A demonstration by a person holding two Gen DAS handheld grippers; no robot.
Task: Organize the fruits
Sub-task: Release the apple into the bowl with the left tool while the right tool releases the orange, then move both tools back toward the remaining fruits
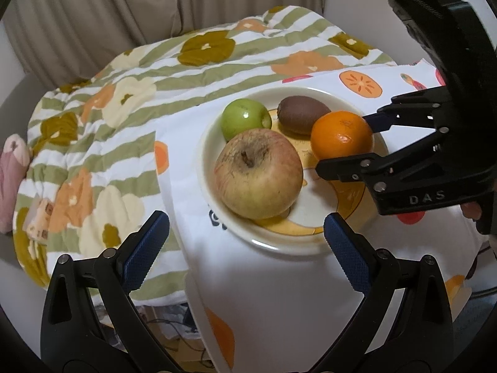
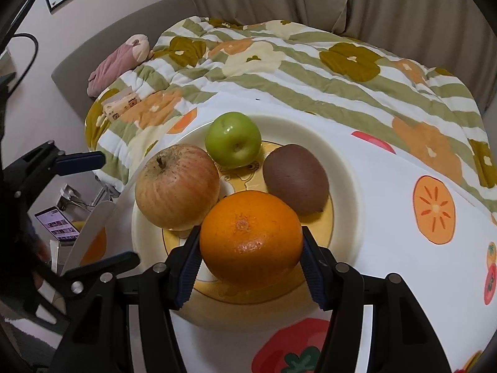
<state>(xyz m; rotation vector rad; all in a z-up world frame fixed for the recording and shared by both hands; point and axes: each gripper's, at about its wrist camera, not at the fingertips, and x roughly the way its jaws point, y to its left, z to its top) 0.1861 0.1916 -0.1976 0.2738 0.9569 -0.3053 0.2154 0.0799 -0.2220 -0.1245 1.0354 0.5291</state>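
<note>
My right gripper (image 2: 251,256) is clamped on the orange (image 2: 251,238) at the near rim of the plate (image 2: 341,168) — red apple (image 2: 177,186), green apple (image 2: 233,139), kiwi (image 2: 295,177) sit on it too. Left gripper (image 1: 245,248) spread wide, holding nothing — just off the plate's edge.

We cannot see the orange's (image 2: 251,236) underside, so contact with the plate (image 2: 344,186) stays undetermined. We note the right gripper's (image 1: 346,141) far finger is partly hidden behind the orange in the left wrist view. The phone (image 2: 57,223) screen is too small to read.
</note>
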